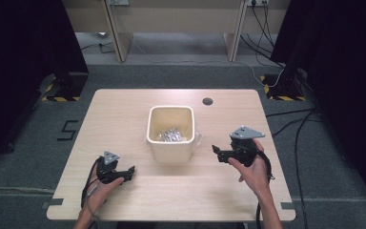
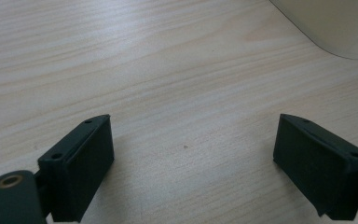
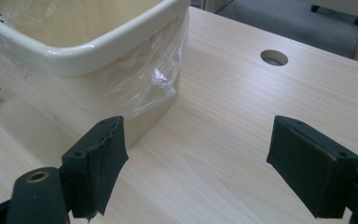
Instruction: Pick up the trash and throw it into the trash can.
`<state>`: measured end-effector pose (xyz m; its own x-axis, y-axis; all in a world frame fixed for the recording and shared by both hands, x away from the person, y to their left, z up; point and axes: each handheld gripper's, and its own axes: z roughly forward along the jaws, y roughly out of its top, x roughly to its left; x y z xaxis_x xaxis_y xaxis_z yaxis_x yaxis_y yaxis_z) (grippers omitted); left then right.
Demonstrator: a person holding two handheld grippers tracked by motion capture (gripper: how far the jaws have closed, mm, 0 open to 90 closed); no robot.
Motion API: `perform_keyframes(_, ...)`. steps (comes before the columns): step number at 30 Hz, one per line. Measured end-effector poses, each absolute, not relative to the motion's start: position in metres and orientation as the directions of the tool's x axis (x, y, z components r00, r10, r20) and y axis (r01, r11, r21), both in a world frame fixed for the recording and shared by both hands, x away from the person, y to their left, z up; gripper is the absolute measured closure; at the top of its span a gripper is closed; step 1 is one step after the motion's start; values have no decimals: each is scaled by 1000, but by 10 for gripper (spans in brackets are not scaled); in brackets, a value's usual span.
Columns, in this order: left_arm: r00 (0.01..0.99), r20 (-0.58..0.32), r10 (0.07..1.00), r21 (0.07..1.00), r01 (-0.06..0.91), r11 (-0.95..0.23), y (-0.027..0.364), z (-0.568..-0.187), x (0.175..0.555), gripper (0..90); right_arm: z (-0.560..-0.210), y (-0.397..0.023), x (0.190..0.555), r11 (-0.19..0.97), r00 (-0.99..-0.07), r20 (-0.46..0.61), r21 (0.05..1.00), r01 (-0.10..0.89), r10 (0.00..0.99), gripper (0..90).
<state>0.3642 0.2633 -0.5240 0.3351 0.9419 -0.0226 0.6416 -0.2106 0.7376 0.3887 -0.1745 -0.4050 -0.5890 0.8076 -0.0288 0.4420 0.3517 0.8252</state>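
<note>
Bin (image 1: 170, 143) between left tool (image 1: 129, 172) and right tool (image 1: 215, 151)

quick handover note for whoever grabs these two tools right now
Left tool: open, nothing held, low over the table at the front left of the bin.
Right tool: open, nothing held, beside the bin's right side, pointing at it.
Cream bin: mid-table, clear plastic liner folded over its rim, crumpled shiny scrap inside.
Done: scrap is in the bin.
Left: probably dealing with the liner; neither tool touches it yet.
</note>
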Motion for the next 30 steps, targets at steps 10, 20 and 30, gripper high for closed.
perform_keyframes(10,335,-23,942,738,641,-210,263,-524,364,111,-414,-184,379,342,-579,-19,823,455,815,192)
perform_keyframes(20,335,-23,942,737,642,-211,263,-524,364,111,-426,-190,371,349,-572,-22,811,469,820,193)
perform_keyframes(30,335,-23,942,738,642,-210,263,-524,364,111,-445,-193,364,357,-567,-18,793,493,824,192)
